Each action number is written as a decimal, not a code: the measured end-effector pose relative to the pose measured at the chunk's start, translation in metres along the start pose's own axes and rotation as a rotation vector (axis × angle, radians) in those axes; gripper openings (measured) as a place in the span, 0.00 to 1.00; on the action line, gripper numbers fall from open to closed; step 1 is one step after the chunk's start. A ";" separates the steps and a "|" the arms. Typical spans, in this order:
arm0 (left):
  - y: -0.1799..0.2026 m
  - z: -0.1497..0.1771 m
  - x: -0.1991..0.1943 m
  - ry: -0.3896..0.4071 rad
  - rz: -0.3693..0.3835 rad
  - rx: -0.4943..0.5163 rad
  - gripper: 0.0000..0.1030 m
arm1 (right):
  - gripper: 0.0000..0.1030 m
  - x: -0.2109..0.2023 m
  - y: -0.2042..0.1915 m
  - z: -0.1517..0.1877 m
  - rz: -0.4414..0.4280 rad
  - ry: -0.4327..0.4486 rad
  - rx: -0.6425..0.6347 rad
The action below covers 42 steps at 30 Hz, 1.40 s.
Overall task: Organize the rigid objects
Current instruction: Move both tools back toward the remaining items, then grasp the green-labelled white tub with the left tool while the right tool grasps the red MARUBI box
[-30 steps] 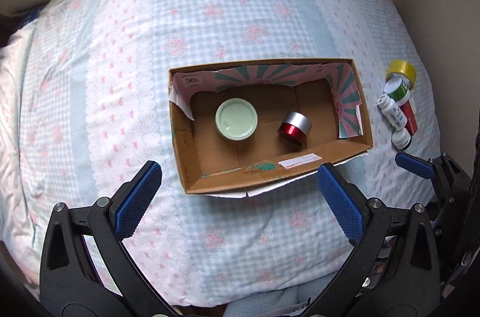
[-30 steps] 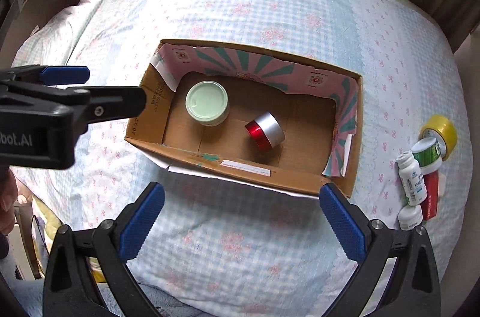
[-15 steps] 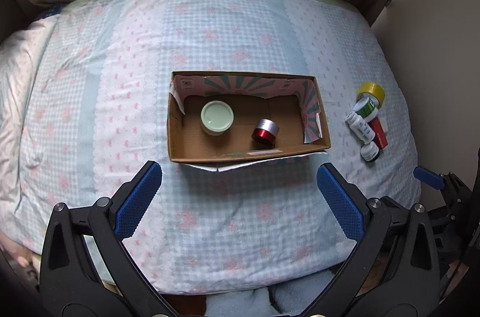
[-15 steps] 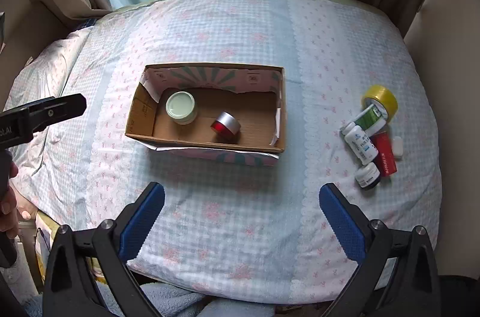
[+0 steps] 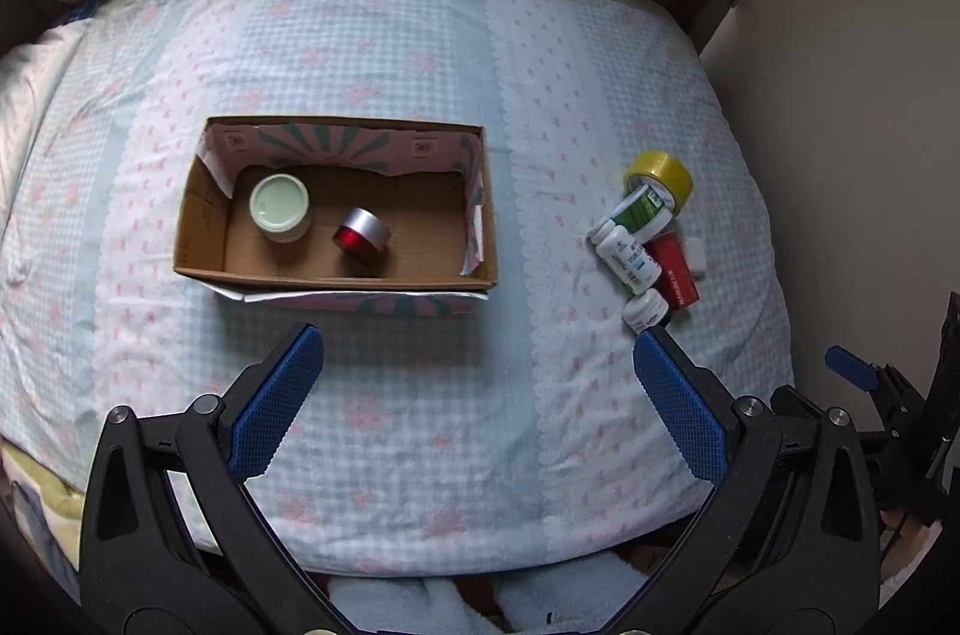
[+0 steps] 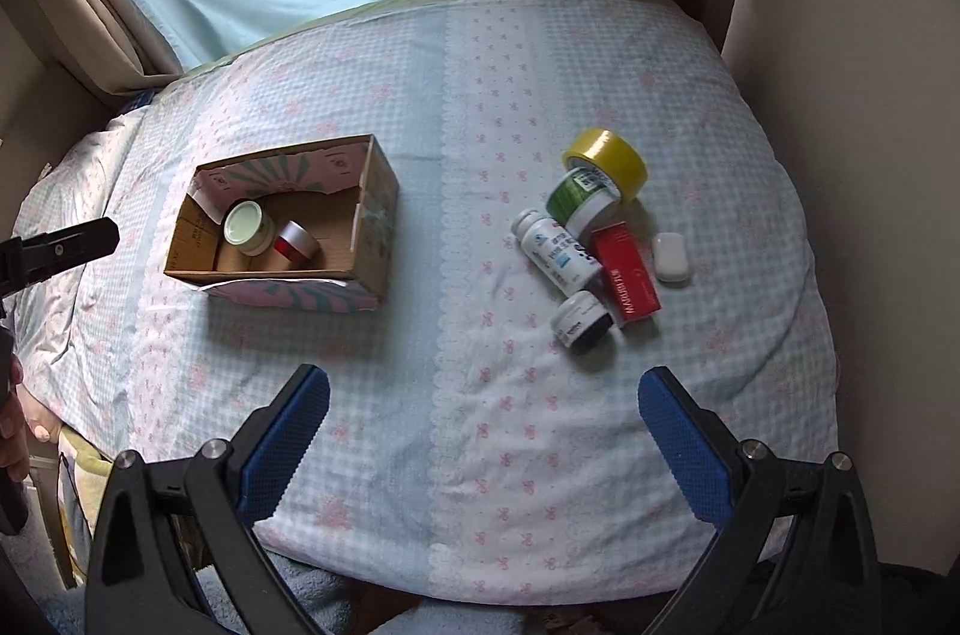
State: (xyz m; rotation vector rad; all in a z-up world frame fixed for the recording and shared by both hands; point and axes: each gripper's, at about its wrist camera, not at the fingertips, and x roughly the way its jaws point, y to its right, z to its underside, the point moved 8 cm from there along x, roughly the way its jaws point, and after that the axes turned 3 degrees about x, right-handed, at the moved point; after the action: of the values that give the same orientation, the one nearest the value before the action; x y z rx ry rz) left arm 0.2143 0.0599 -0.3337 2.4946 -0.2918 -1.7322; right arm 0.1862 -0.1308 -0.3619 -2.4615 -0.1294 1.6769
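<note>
Two jars (image 5: 280, 206) in box (image 5: 198, 239)

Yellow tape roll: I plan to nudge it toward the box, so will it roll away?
Likely yes: the yellow tape roll stands on edge, leaning against the green-labelled bottle. It looks stiff and light, though the soft bedspread may slow it.

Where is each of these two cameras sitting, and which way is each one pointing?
Left wrist: sits on the left gripper, looking down at the cardboard box; its open blue-padded fingers show, the right gripper at the right edge.
Right wrist: sits on the right gripper, aimed at the bed between the box and the loose pile by the yellow tape roll; its open fingers show, plus a hand at left.
Shared: box, pile, bedspread.
</note>
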 end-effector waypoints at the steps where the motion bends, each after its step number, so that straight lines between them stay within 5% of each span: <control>1: 0.015 0.002 0.006 -0.007 0.007 -0.001 1.00 | 1.00 0.002 0.013 0.003 0.003 -0.003 -0.007; 8: 0.097 0.009 0.043 -0.070 -0.001 0.061 1.00 | 1.00 0.020 0.093 0.017 0.011 -0.030 0.019; 16: 0.141 -0.010 0.094 -0.137 -0.013 0.174 1.00 | 1.00 0.049 0.138 0.011 0.040 -0.049 0.063; 31: 0.195 -0.067 0.213 -0.269 0.015 0.358 1.00 | 0.99 0.126 0.150 -0.023 0.028 -0.096 0.080; 42: 0.211 -0.072 0.303 -0.339 0.030 0.540 0.99 | 0.81 0.214 0.138 -0.022 0.075 -0.122 -0.009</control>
State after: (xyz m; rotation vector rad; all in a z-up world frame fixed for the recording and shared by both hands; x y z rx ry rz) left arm 0.3620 -0.2120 -0.5483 2.4665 -0.9292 -2.3124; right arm 0.2831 -0.2334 -0.5747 -2.3983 -0.0594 1.8611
